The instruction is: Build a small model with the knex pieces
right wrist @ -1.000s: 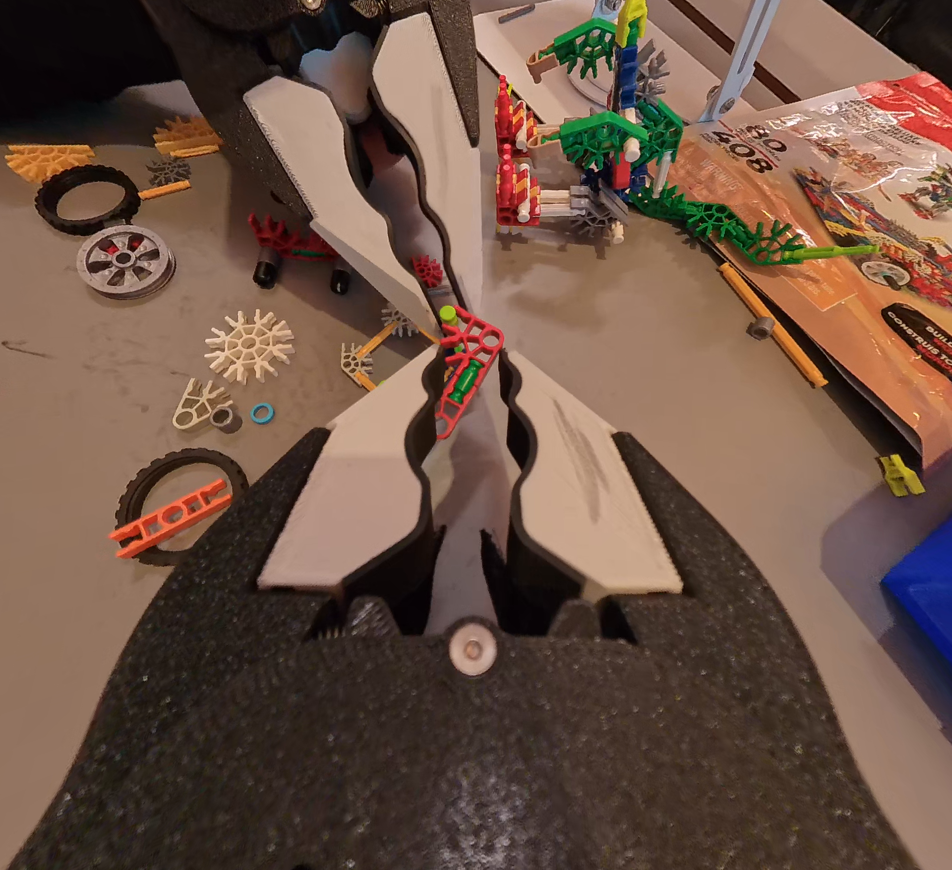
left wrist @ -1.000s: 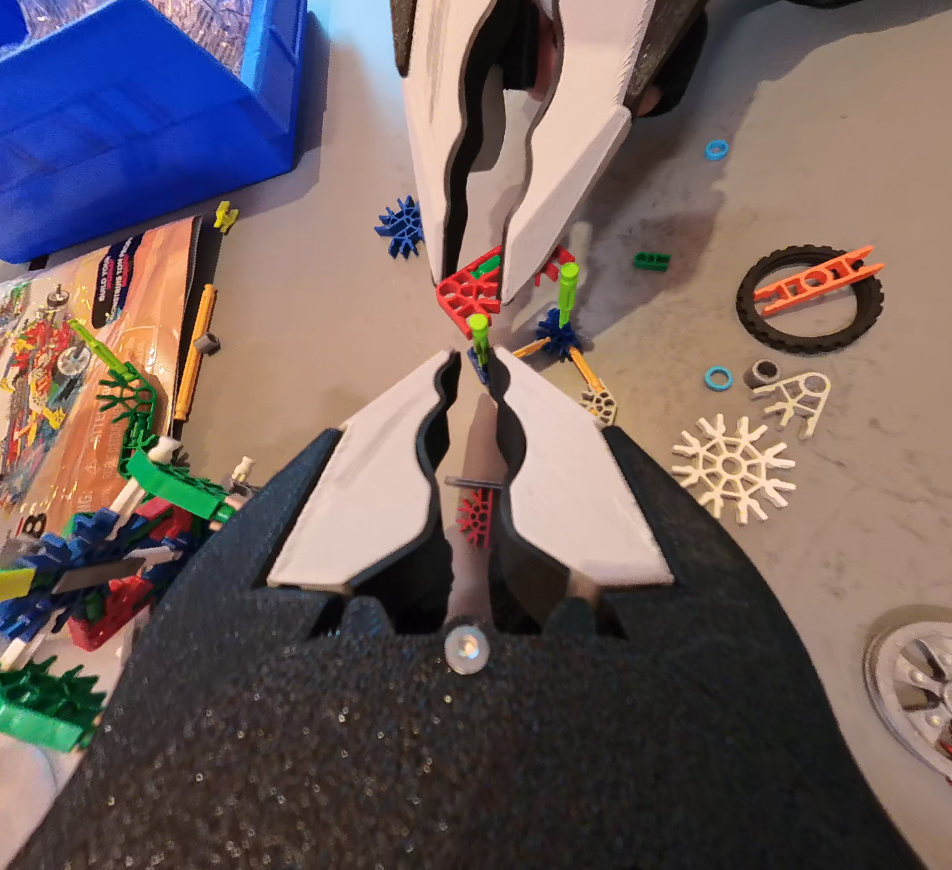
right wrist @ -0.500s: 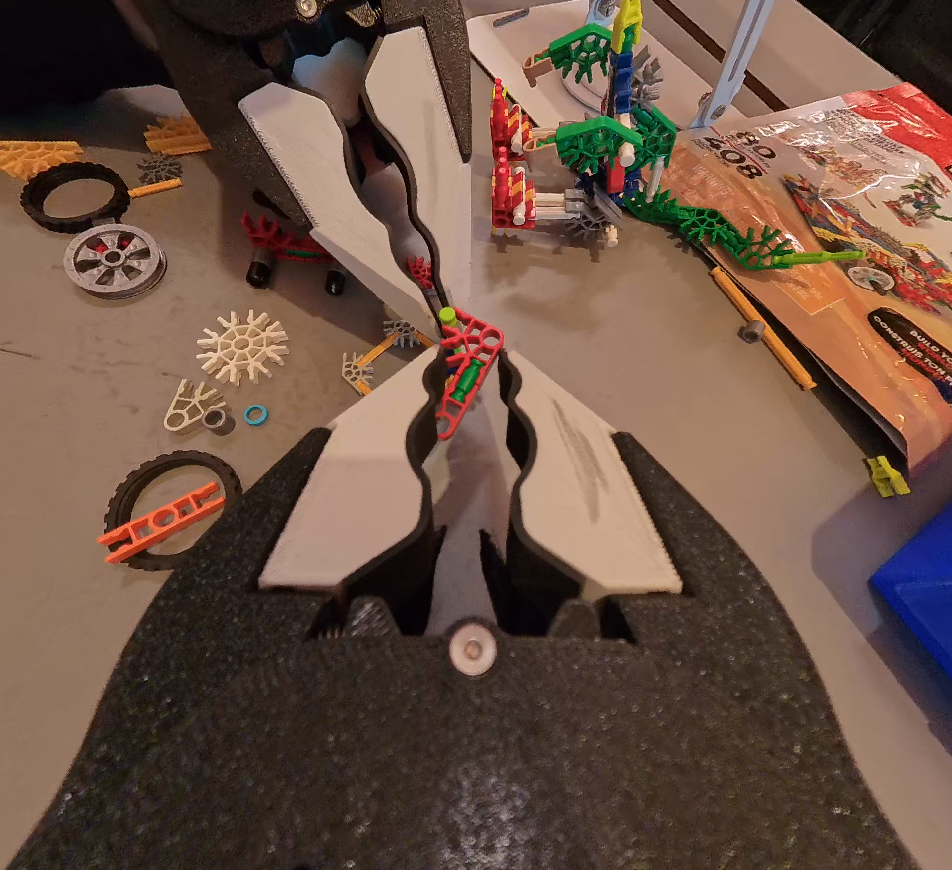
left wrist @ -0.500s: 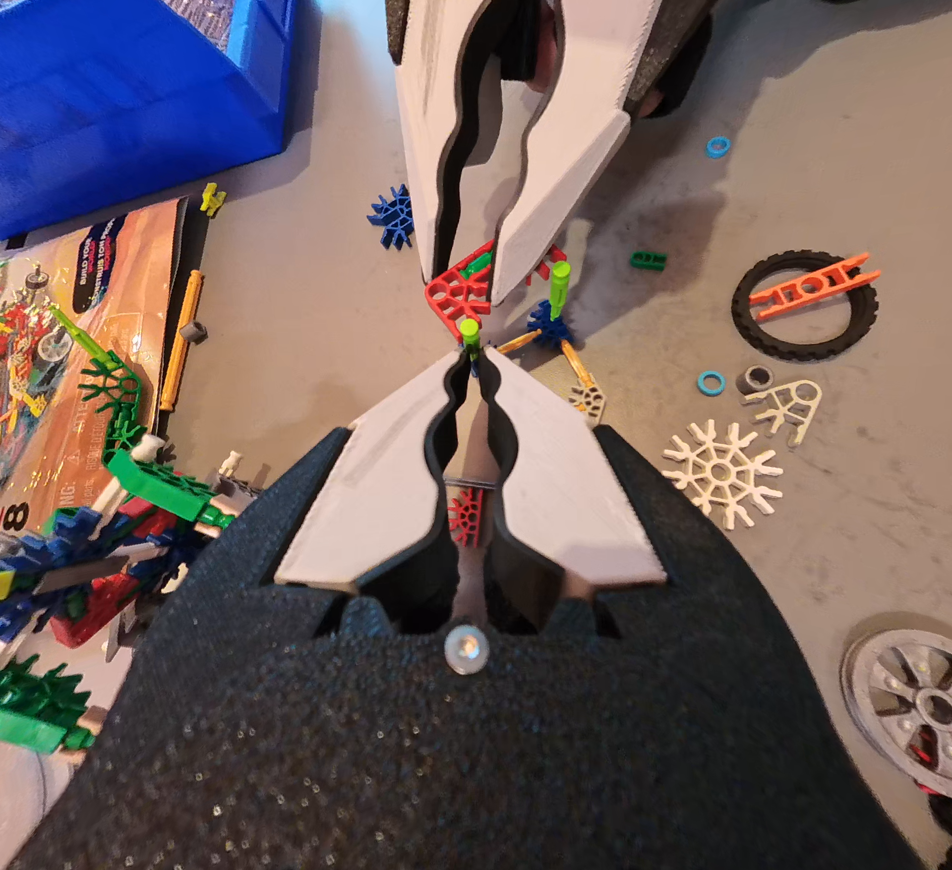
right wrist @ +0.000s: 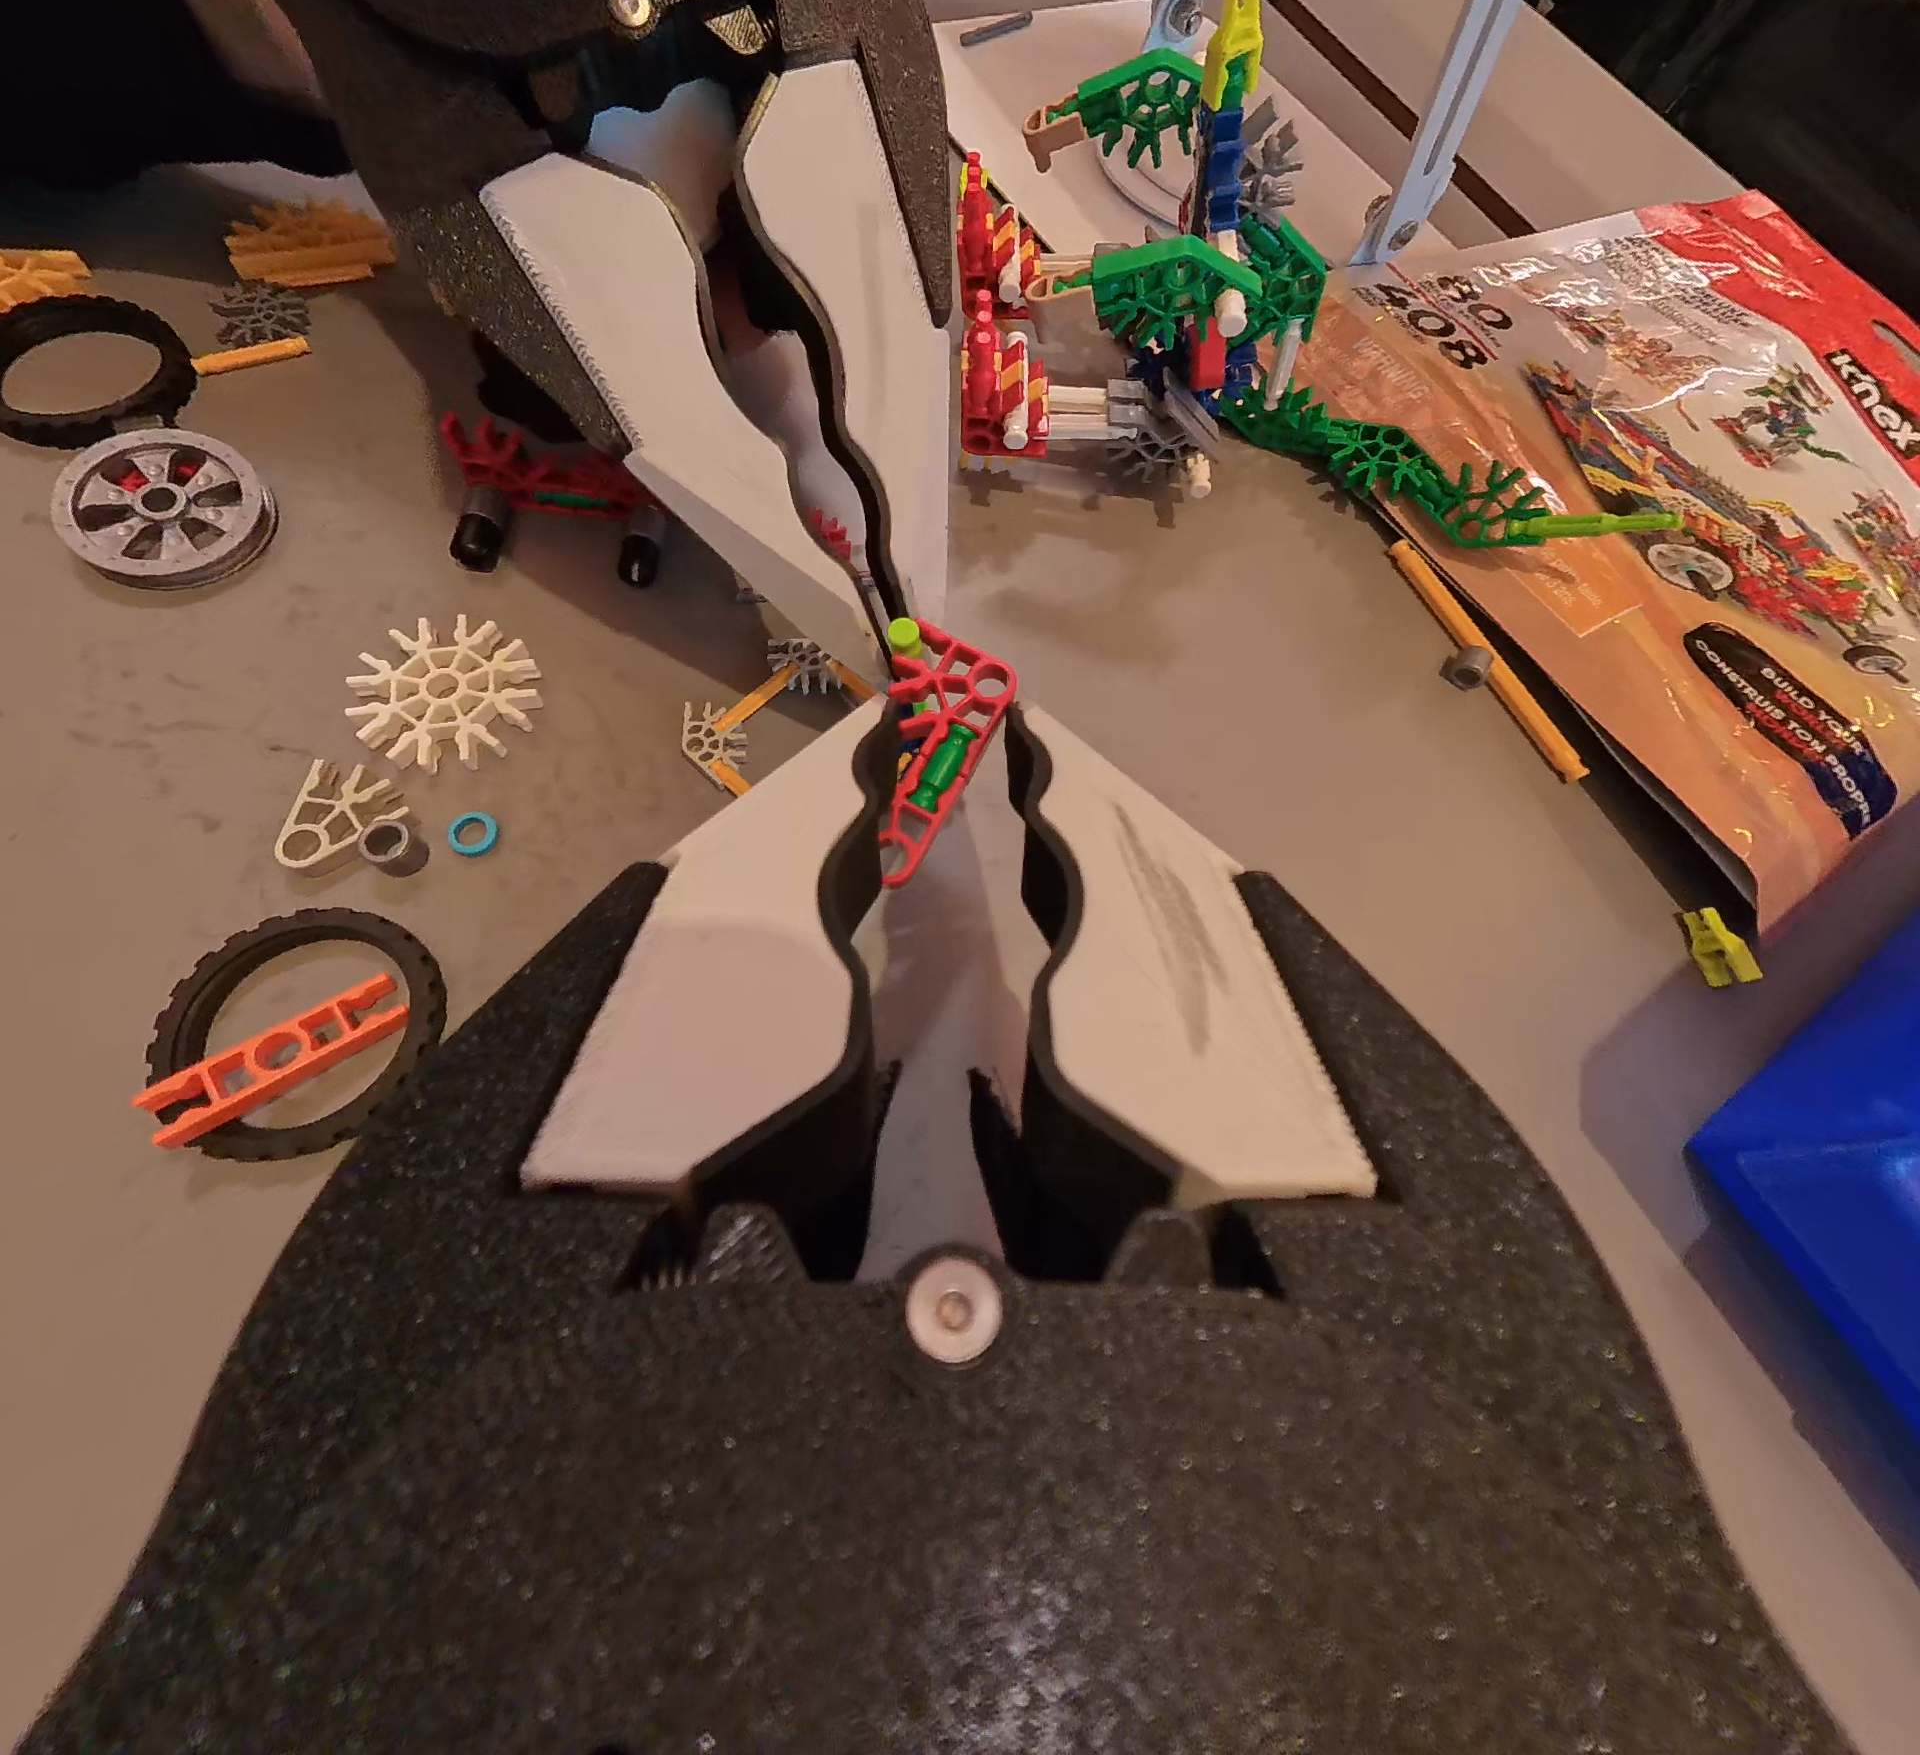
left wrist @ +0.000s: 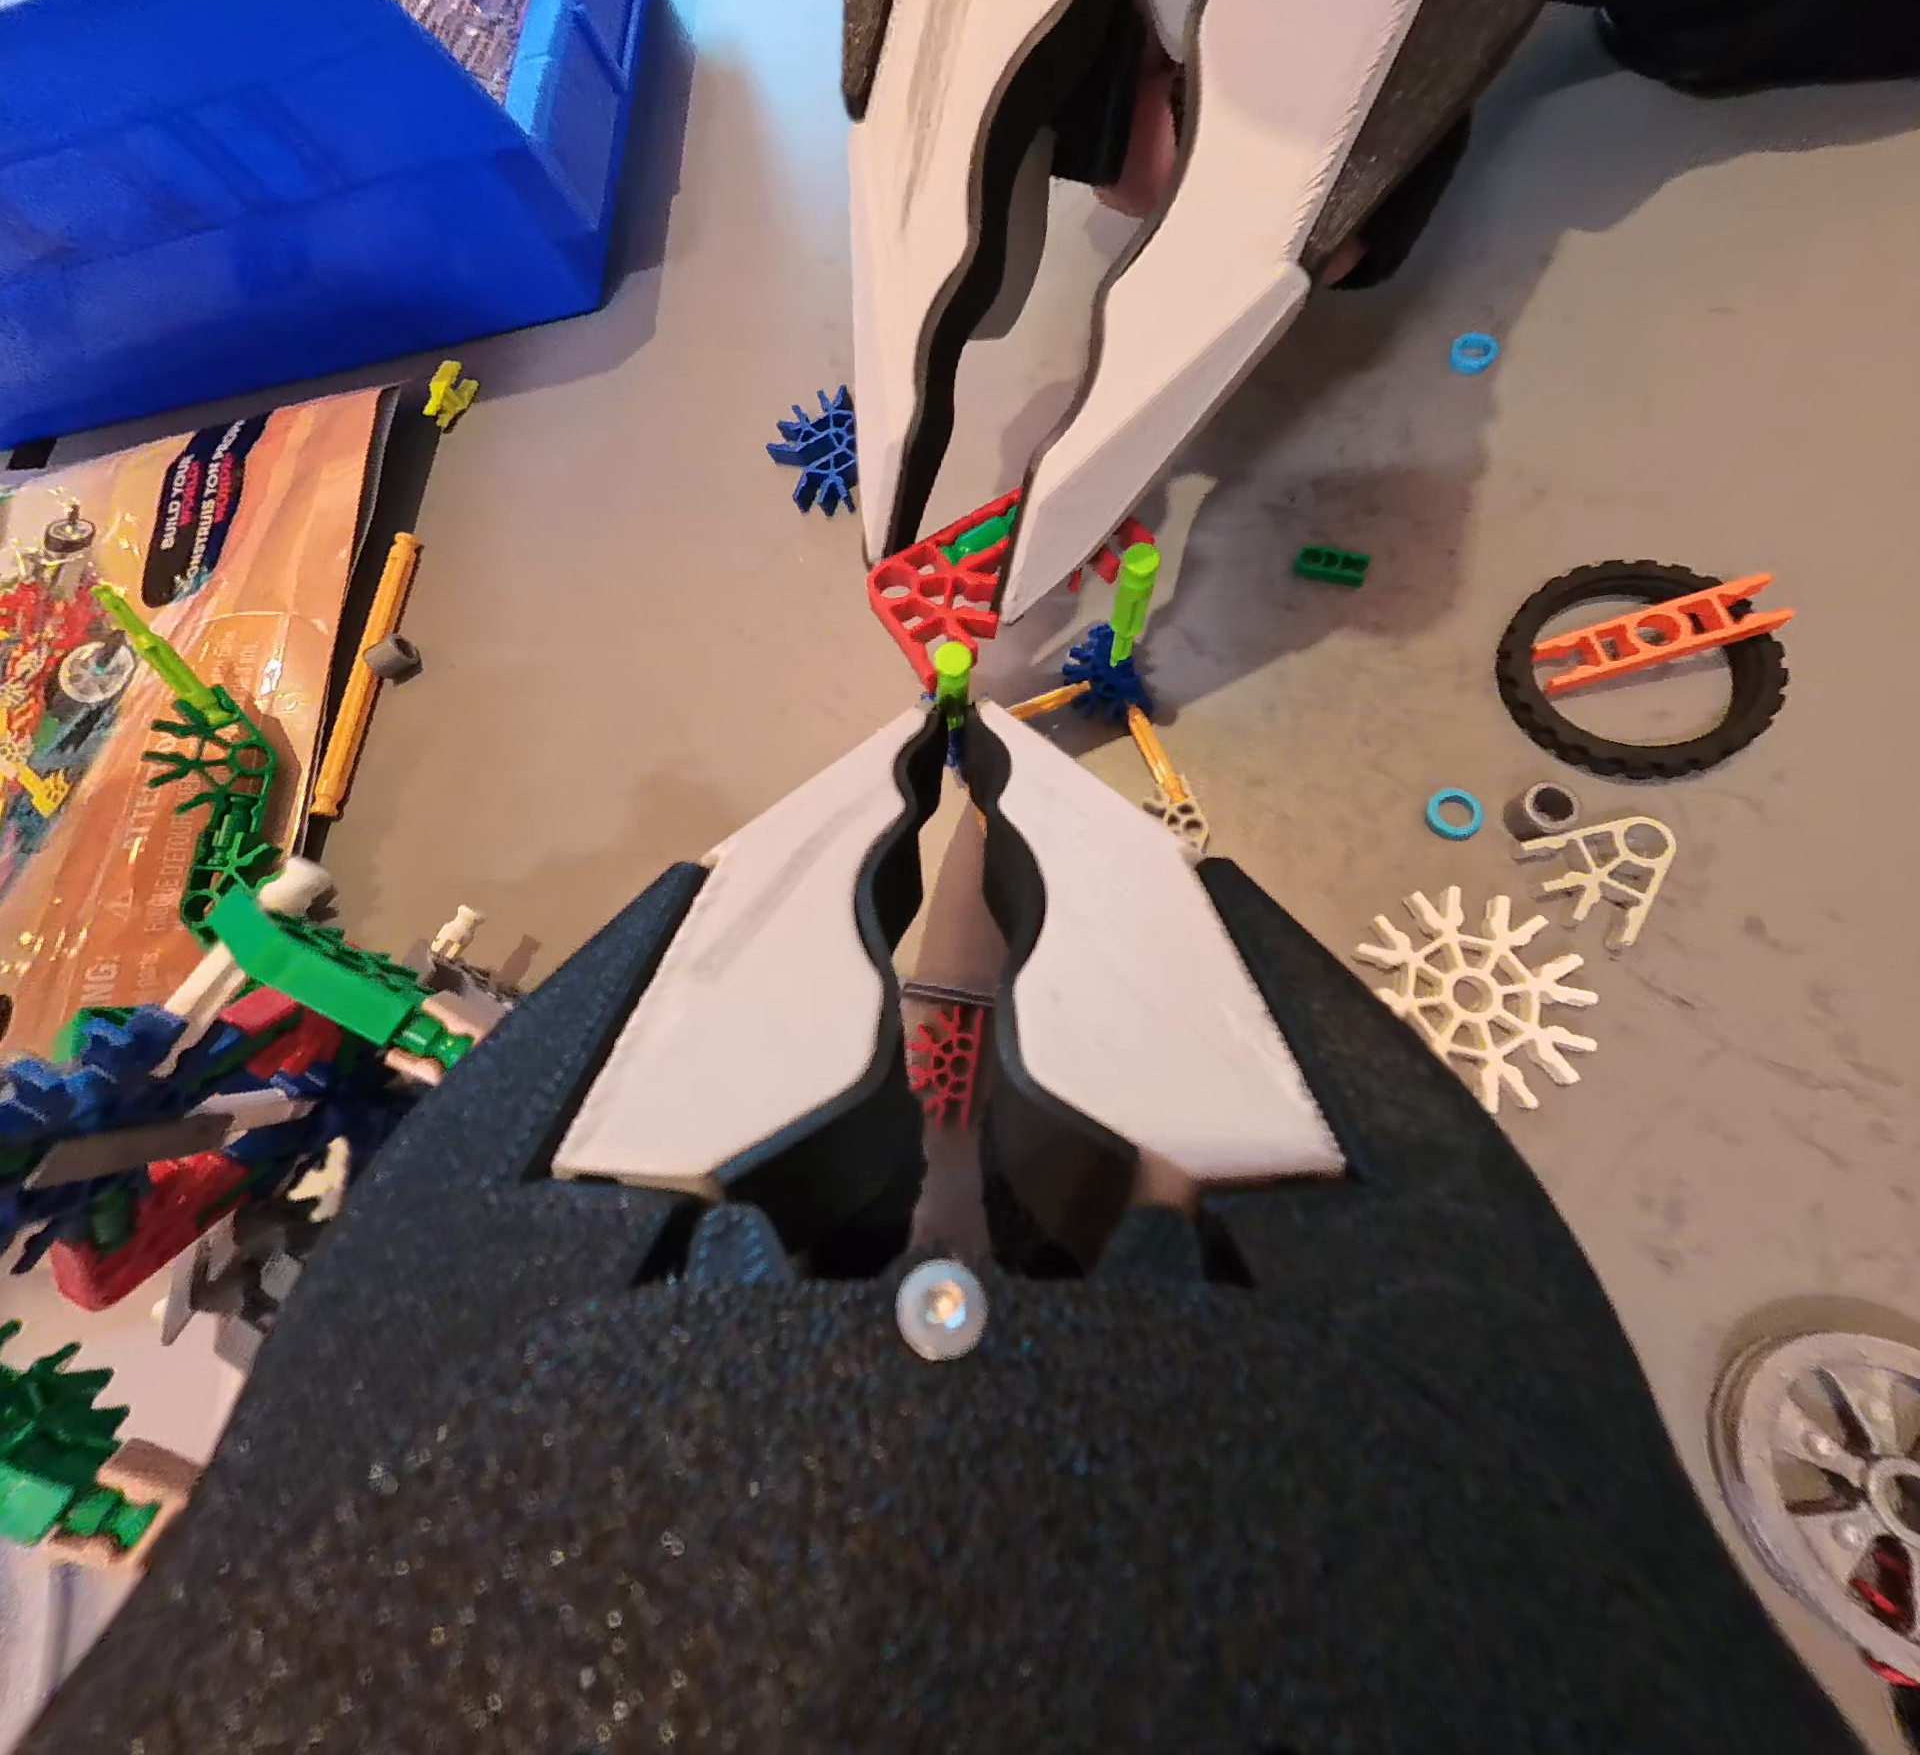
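Observation:
My left gripper point(left wrist: 951, 718) is shut on a short lime-green rod point(left wrist: 952, 671) that stands upright; a small blue piece below it is mostly hidden. My right gripper point(right wrist: 948, 708) is shut on a red fan-shaped connector point(right wrist: 966, 682) with a dark green rod point(right wrist: 940, 765) clipped in it. The two grippers meet tip to tip, and the red connector's corner touches the top of the lime rod point(right wrist: 904, 637). In the left wrist view the right gripper point(left wrist: 948, 578) comes down from above with the red connector point(left wrist: 925, 593).
A blue bin point(left wrist: 260, 147) and a printed bag point(left wrist: 208, 666) lie left. A built model point(right wrist: 1174, 303) stands behind. Loose parts lie around: a white snowflake connector point(left wrist: 1475, 993), a black tyre point(left wrist: 1756, 718) with an orange piece, a grey wheel hub point(left wrist: 1849, 1497), a blue connector with a lime rod point(left wrist: 1112, 666). About 15 cm separates my left fingertips from the grey wheel hub point(left wrist: 1849, 1497). The right camera catches it too, in the right wrist view point(right wrist: 195, 494).
My left gripper's fingers, apart a second ago, have closed on the lime-green rod. The right gripper keeps the red connector against the rod's top.

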Available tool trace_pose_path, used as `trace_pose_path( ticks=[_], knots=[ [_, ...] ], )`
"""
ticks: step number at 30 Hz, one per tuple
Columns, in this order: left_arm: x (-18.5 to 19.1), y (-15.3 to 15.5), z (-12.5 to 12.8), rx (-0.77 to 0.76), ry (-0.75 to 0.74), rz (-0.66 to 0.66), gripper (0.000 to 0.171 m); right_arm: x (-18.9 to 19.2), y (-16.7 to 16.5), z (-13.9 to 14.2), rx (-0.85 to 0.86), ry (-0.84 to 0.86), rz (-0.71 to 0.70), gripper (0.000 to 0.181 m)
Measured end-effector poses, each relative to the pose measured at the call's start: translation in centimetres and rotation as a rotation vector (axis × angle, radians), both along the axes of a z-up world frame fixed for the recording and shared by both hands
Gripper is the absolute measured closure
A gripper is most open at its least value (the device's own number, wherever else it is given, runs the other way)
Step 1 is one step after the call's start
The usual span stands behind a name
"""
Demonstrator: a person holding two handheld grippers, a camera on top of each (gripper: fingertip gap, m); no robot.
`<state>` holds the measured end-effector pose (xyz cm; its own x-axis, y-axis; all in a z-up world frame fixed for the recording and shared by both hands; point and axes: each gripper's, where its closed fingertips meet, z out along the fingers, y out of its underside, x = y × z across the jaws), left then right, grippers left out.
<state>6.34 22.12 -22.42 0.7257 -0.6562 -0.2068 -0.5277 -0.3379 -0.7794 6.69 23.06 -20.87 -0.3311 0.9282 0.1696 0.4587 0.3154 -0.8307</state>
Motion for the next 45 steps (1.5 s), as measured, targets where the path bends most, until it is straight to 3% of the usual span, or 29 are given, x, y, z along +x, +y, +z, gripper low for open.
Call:
trace_pose_path(
  ticks=[21,34,40,45],
  knots=[
    [-0.6,0.6,0.9,-0.075,-0.294,0.065,0.167,-0.5,0.6,0.2,-0.011,0.024,-0.043,0.163],
    [-1.1,0.7,0.3,-0.108,-0.267,0.095,0.160,-0.6,0.7,-0.3,-0.009,0.010,-0.050,0.163],
    [-1.1,0.8,0.3,-0.089,-0.250,0.095,0.169,-0.6,0.7,-0.2,-0.009,0.015,-0.052,0.163],
    [-1.2,0.9,0.4,-0.082,-0.254,0.099,0.165,-0.6,0.7,-0.2,-0.004,0.012,-0.050,0.163]
  ],
)
